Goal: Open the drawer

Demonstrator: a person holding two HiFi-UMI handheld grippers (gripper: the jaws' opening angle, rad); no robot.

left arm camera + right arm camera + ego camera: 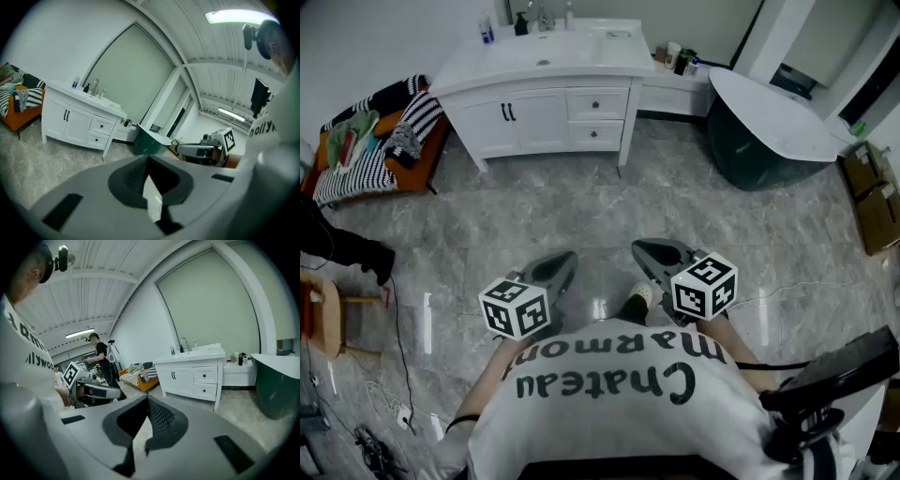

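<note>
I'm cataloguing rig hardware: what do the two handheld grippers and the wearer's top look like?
The left gripper and right gripper are alike: light grey moulded shells tapering to a point, with dark ribbed pads inside. Each carries a white cube printed with black square markers. The person wears a white T-shirt with black lettering.

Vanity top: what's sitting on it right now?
On the white vanity: a faucet, a blue-capped bottle and a dark bottle. Both drawers are shut, so their contents are hidden.
</note>
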